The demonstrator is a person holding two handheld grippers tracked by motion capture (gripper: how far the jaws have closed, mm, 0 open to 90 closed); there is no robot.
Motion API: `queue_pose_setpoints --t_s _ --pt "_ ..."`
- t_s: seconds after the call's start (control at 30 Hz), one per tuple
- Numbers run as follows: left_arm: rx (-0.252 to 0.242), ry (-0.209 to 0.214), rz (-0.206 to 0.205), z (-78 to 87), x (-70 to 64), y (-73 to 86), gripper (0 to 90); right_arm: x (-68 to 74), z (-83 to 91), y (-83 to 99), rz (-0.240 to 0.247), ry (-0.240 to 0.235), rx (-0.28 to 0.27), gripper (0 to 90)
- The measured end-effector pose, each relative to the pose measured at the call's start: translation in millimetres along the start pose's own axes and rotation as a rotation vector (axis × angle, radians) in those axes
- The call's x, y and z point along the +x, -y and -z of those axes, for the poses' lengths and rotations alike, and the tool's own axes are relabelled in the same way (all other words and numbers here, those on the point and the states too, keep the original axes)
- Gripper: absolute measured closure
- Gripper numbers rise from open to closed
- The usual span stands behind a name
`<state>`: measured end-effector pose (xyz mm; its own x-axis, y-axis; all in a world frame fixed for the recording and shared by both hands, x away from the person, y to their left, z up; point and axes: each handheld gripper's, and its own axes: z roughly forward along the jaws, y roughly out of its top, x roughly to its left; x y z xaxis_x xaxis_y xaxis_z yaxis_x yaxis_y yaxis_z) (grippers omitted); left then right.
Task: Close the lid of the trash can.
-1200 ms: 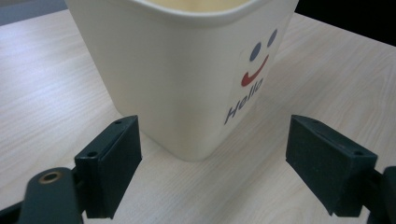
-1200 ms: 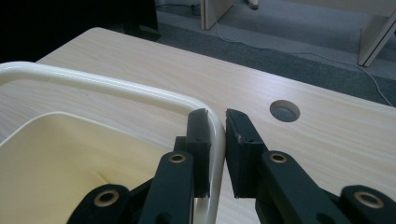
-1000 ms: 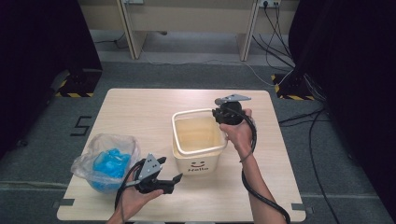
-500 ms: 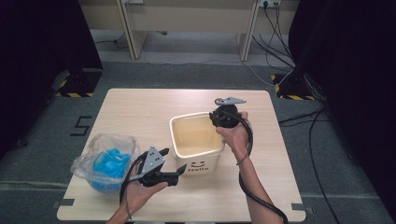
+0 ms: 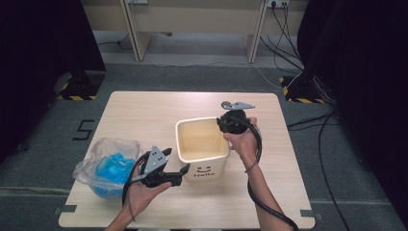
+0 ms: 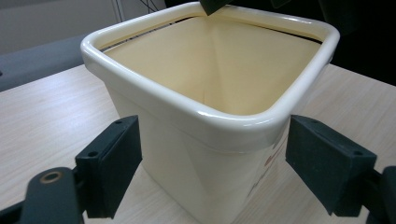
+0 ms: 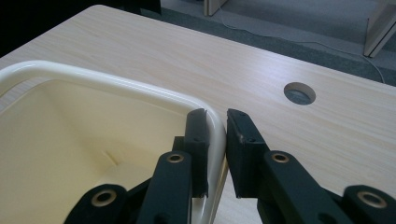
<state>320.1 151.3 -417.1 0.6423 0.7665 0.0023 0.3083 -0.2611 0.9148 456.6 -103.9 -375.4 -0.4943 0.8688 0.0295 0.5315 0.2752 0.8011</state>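
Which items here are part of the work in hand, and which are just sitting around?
In use:
cream bin, its rim clamped by the right gripper
left gripper, jaws open either side of the bin's corner

Lying about:
clear bag of blue items
table

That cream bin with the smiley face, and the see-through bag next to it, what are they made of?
The bin looks like glossy moulded plastic: smooth, with a thick rolled rim that catches bright highlights. The bag looks like thin clear plastic film, crinkled and shiny, with something blue showing through it. The table under them has a pale wood-grain surface, possibly laminate rather than solid wood.
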Motion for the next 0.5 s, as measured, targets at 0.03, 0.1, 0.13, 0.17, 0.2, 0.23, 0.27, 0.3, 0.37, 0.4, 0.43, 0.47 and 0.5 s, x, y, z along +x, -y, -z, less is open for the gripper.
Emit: queue_pose_setpoints --t_s 0.03,0.1,0.13,0.17,0.2,0.23,0.27,0.3,0.37,0.4,0.43,0.47,0.5 --pt "0.004 0.0 0.001 -0.1 0.5 0.3 17.7 -0.1 0.3 0.2 0.0 -0.001 0.0 78.9" --pt "0.008 0.0 0.006 -0.7 1.4 1.1 17.7 -0.2 1.4 0.7 0.009 0.004 0.001 78.7" --pt "0.007 -0.002 0.011 -0.7 1.9 1.5 17.9 0.4 1.9 1.1 0.01 0.007 0.002 78.5" --pt "0.005 -0.002 0.013 -0.6 2.3 1.6 17.9 0.6 2.5 1.5 0.014 0.007 0.002 78.4" --pt "0.007 -0.002 0.012 0.0 2.7 1.4 17.9 0.8 3.3 1.7 0.021 0.011 0.002 78.4" --pt "0.007 -0.003 0.01 0.1 3.1 1.2 18.0 0.8 3.9 1.9 0.023 0.015 0.002 78.4" --pt "0.005 -0.003 0.013 0.2 3.5 1.0 18.1 0.5 4.0 2.5 0.021 0.013 0.002 78.3" --pt "0.002 -0.002 0.017 0.5 3.7 0.8 18.3 -0.1 3.8 3.2 0.017 0.016 0.003 78.3" --pt "-0.005 0.003 0.02 1.2 3.8 0.0 18.3 -1.1 4.0 5.0 0.015 0.02 0.003 78.2" --pt "-0.005 0.002 0.017 1.2 3.9 -0.4 18.3 -1.2 3.8 5.9 0.01 0.018 0.002 78.1" --pt "-0.005 0.002 0.019 1.0 4.3 -0.6 18.3 -1.4 3.3 6.8 0.01 0.018 0.004 78.1" --pt "-0.006 0.001 0.023 0.7 4.8 -0.7 18.4 -1.8 2.4 7.6 0.012 0.019 0.007 78.1" --pt "-0.004 0.0 0.022 0.5 5.3 -0.5 18.5 -1.8 1.1 8.3 0.009 0.018 0.013 78.1"
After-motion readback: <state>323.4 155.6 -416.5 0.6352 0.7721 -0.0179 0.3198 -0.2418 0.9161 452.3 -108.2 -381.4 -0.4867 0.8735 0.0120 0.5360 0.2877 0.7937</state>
